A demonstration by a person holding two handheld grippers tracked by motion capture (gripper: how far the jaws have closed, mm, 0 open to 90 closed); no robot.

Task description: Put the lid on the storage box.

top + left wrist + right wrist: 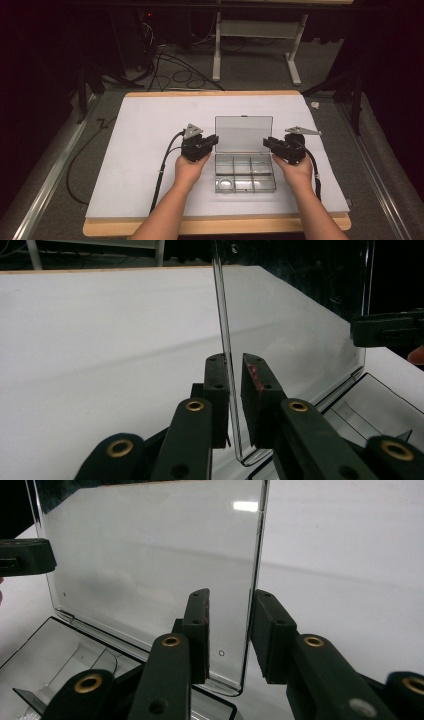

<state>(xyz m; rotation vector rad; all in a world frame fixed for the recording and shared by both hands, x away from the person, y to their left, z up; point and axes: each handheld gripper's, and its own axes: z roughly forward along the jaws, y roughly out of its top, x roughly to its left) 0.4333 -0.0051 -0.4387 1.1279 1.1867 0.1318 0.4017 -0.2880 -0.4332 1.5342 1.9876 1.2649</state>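
A clear plastic compartment box (245,175) lies on the white mat (145,165) with its lid (243,133) raised upright. My left gripper (214,140) is at the lid's left edge and my right gripper (267,143) at its right edge. In the left gripper view the lid (300,325) runs edge-on between the jaws of the left gripper (235,372); one pad lies against it and a thin gap shows at the other. In the right gripper view the lid's (150,555) edge stands between the jaws of the right gripper (230,610), beside one pad and clear of the other.
The box's compartments (60,655) sit just below both grippers. The mat lies on a wooden board (210,226) with bare room on either side of the box. Beyond the board are floor cables (175,70) and a table frame (255,45).
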